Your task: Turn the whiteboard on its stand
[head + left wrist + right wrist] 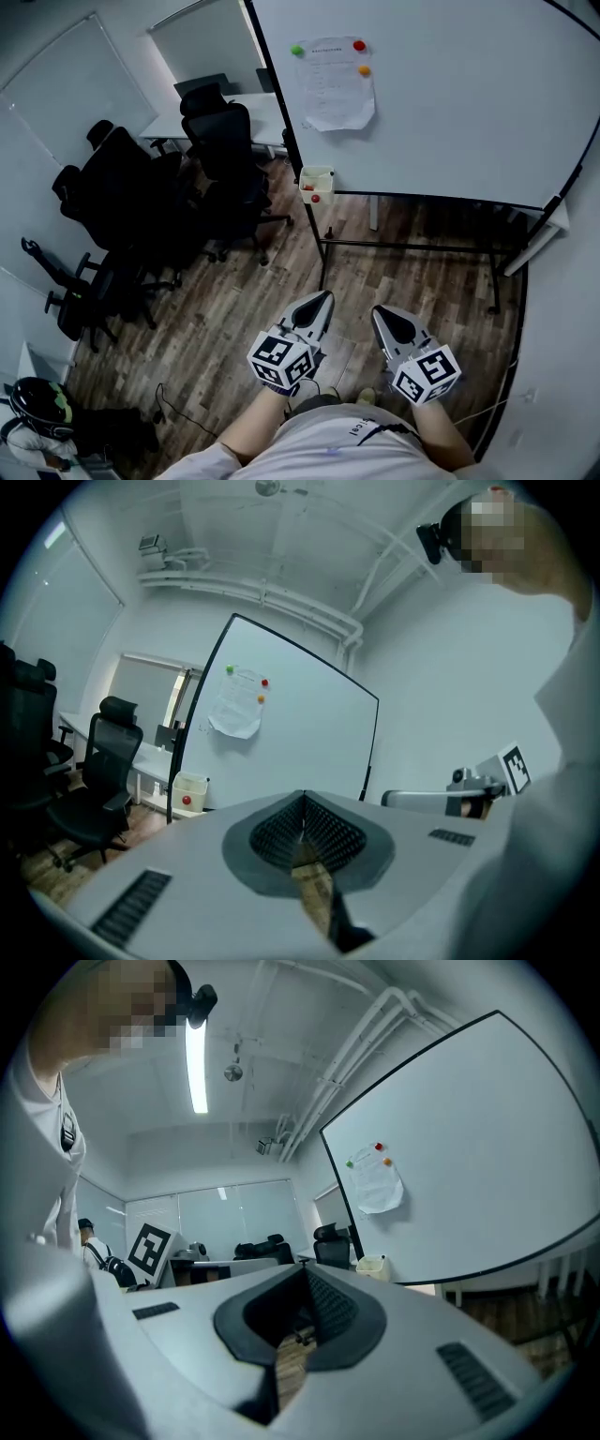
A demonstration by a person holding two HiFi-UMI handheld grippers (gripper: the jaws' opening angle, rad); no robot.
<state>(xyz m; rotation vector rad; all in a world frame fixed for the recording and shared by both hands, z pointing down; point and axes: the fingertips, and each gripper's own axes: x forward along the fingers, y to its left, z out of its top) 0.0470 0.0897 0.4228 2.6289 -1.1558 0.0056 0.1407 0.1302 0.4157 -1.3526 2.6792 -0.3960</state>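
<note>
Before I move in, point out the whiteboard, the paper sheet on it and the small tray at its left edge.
whiteboard (450, 103), head view, bare white surface right of the sheet.
paper sheet (335, 86), head view, middle of the sheet.
small tray (317, 170), head view, its upper rim.
</note>
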